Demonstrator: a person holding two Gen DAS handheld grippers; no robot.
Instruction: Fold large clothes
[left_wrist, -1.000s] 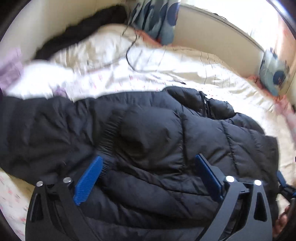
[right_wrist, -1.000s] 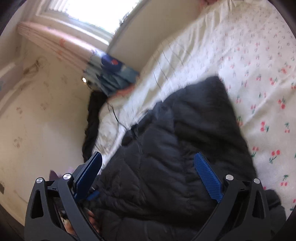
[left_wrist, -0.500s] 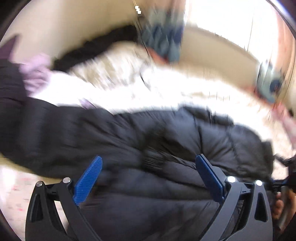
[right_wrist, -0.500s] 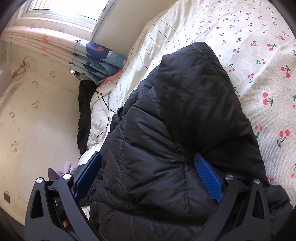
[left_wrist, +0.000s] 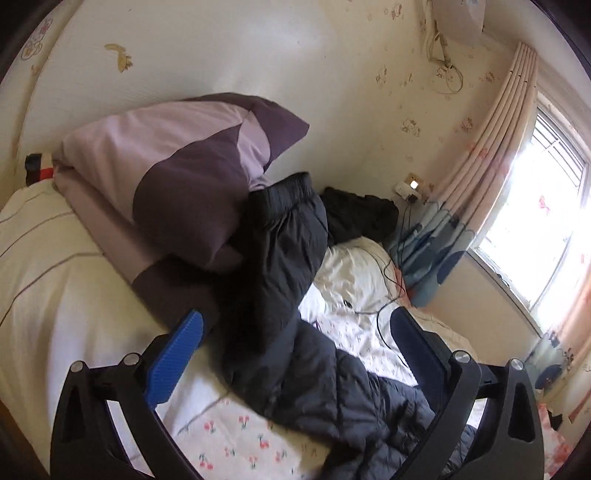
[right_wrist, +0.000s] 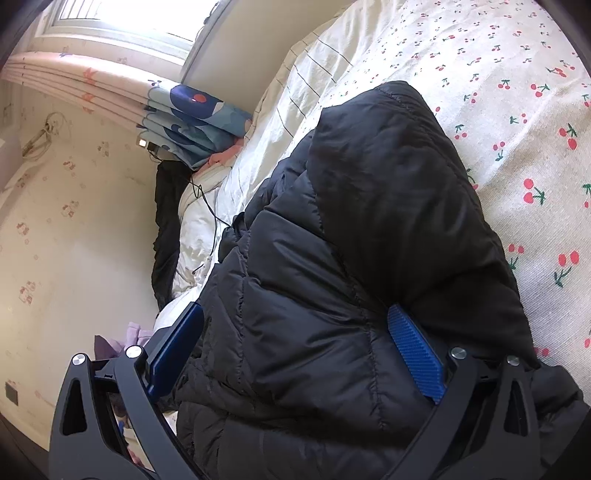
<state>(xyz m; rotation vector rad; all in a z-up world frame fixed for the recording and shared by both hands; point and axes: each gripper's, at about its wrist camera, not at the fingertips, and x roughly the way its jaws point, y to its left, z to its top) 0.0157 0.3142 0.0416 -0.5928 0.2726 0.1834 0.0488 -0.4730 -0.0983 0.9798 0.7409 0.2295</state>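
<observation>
Black puffer jacket sprawled across the bed, sleeve on purple pillow. Left tool wide, empty; right tool wide, pressing jacket. Slippery bulk may spring back unfolded.

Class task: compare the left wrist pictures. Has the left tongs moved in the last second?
Yes. The left tongs has swung up and leftward: the window now sits at the right edge, and the purple pillow fills the view.

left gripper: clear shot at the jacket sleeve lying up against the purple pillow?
Probably yes. The left gripper is open, the black jacket's sleeve lies right ahead between its fingers, and nothing covers it.
</observation>
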